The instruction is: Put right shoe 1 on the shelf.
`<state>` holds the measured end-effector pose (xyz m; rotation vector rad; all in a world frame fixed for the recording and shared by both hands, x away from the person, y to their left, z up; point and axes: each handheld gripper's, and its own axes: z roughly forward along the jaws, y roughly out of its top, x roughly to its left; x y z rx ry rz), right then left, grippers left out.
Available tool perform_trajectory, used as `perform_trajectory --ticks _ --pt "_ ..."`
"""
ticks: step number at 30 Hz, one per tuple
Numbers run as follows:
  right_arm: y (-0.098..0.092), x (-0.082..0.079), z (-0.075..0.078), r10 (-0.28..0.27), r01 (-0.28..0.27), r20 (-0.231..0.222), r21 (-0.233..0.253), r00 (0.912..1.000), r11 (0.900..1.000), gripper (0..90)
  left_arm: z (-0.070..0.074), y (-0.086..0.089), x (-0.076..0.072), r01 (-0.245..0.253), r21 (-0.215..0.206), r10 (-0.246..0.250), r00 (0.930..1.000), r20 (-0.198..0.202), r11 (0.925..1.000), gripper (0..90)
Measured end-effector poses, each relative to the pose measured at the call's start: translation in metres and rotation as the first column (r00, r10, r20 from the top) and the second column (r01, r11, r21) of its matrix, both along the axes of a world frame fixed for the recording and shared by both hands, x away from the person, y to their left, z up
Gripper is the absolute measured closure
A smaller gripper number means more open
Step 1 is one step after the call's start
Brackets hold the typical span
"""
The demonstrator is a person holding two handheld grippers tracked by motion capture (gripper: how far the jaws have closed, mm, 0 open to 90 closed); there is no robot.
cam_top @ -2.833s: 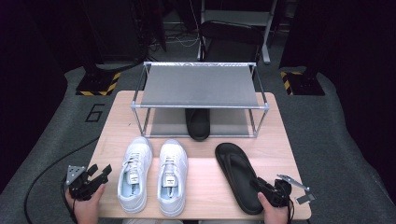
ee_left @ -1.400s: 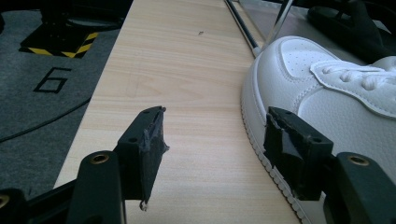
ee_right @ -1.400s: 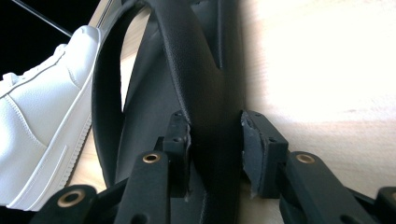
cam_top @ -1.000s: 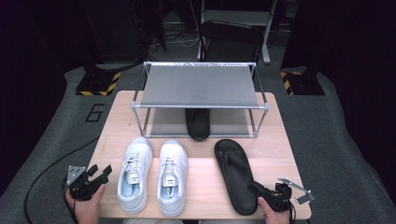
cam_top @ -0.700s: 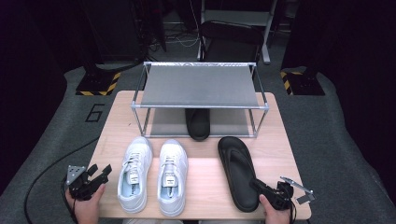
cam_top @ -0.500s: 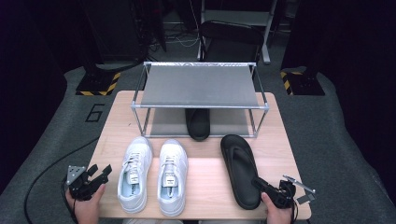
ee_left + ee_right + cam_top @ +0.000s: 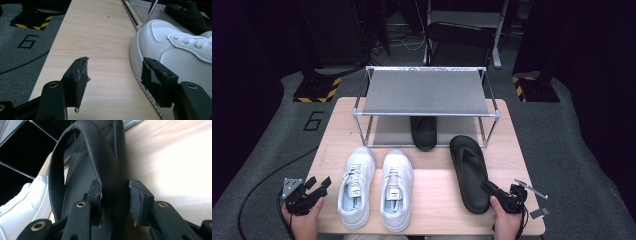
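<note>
Pale wooden table (image 7: 439, 197): smooth, light-grained top with a faint sheen. Black rubbery flip-flop (image 7: 469, 172): matt, finely pebbled skin, seen close in the right gripper view (image 7: 100, 157). Pair of white leather-look sneakers (image 7: 377, 187): smooth, slightly glossy uppers with stitched seams and a ribbed sole edge (image 7: 172, 47). Silver metal-framed shoe rack (image 7: 427, 92): shiny tubes, dull grey shelf surface. Grey floor covering (image 7: 257, 145): rough, carpet-like. Black gripper pads (image 7: 80, 75): matt, with worn, ragged edges.

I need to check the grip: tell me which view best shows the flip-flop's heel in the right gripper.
The right gripper view: both jaws of the right gripper pinch the black flip-flop close up. The high view shows the whole flip-flop on the table, but the grip looks small.
</note>
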<state>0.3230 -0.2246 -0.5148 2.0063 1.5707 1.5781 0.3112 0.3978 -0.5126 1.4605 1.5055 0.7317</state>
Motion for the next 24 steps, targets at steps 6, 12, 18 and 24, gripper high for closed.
perform_trajectory --ticks 6,12,18,24 --pt "-0.001 0.009 0.006 -0.022 0.022 0.018 -0.003 0.9996 1.000 64.4 -0.001 0.000 0.000 0.003 0.001 -0.003 1.0000 -0.005 1.0000 37.9" --pt "0.003 0.021 0.011 -0.040 0.040 0.011 0.004 0.9991 0.999 64.4 0.000 0.000 0.001 0.001 0.001 -0.001 1.0000 -0.004 1.0000 37.9" --pt "0.006 0.033 0.015 -0.040 0.040 0.003 -0.012 0.9992 0.999 64.4 0.000 0.000 0.000 0.003 -0.003 -0.003 1.0000 -0.008 1.0000 38.0" --pt "0.009 0.046 0.016 -0.052 0.052 0.009 -0.011 0.9986 0.999 64.4 0.000 0.001 0.001 0.004 -0.002 -0.004 1.0000 -0.007 1.0000 37.9"
